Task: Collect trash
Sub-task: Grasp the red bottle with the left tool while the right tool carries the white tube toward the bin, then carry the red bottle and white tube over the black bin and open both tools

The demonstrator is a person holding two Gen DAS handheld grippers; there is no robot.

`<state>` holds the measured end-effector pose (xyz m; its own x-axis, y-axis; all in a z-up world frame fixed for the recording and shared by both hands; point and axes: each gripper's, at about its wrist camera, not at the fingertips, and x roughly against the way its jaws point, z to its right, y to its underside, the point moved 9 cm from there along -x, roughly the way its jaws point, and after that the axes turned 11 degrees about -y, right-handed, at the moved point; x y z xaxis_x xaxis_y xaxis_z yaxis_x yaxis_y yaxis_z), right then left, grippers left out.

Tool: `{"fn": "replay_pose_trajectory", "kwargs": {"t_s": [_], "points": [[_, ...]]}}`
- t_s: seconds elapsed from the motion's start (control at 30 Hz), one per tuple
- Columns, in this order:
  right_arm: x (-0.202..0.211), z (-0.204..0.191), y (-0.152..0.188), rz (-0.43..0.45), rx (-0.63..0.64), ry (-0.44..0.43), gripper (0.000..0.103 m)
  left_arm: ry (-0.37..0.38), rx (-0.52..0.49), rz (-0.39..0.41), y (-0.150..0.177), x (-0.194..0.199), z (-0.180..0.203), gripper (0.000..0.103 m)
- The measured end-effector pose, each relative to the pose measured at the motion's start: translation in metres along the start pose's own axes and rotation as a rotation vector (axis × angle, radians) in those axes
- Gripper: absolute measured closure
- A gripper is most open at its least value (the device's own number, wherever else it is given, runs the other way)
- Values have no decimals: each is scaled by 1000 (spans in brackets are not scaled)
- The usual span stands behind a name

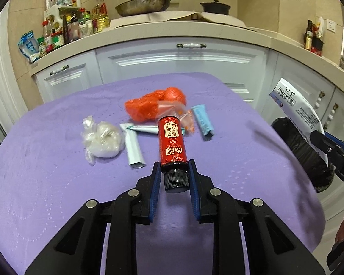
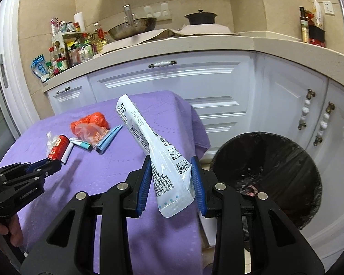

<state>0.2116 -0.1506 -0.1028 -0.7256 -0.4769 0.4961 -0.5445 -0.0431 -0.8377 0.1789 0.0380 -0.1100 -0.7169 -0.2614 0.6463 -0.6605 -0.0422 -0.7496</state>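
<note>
While clamped by its cap, red bottle (image 1: 172,144) juts beyond left tool (image 1: 174,171)

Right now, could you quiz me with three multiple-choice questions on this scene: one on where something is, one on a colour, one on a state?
1. Where is the bin?
A. On the table
B. On the floor beside the table
C. On the counter

2. What colour is the bottle's cap?
A. Black
B. White
C. Green

3. What is the right gripper doing?
A. Standing open and empty
B. Gripping an orange bag
C. Gripping a white pouch

Answers:
1 B, the bin stands below the table's edge, by the cabinets.
2 A, a ribbed black cap sits between the left gripper's pads.
3 C, the printed pouch is pinched between its blue pads.
</note>
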Motion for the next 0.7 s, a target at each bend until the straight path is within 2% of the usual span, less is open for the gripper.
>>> {"fn": "replay_pose_trajectory", "kwargs": {"t_s": [0.2,0.7], "points": [[22,28,-3,29,-24,73,70,59,-38,39,-7,13,32,78],[71,122,3,88,-125,262,70,229,-188,122,-25,38,154,78]]}}
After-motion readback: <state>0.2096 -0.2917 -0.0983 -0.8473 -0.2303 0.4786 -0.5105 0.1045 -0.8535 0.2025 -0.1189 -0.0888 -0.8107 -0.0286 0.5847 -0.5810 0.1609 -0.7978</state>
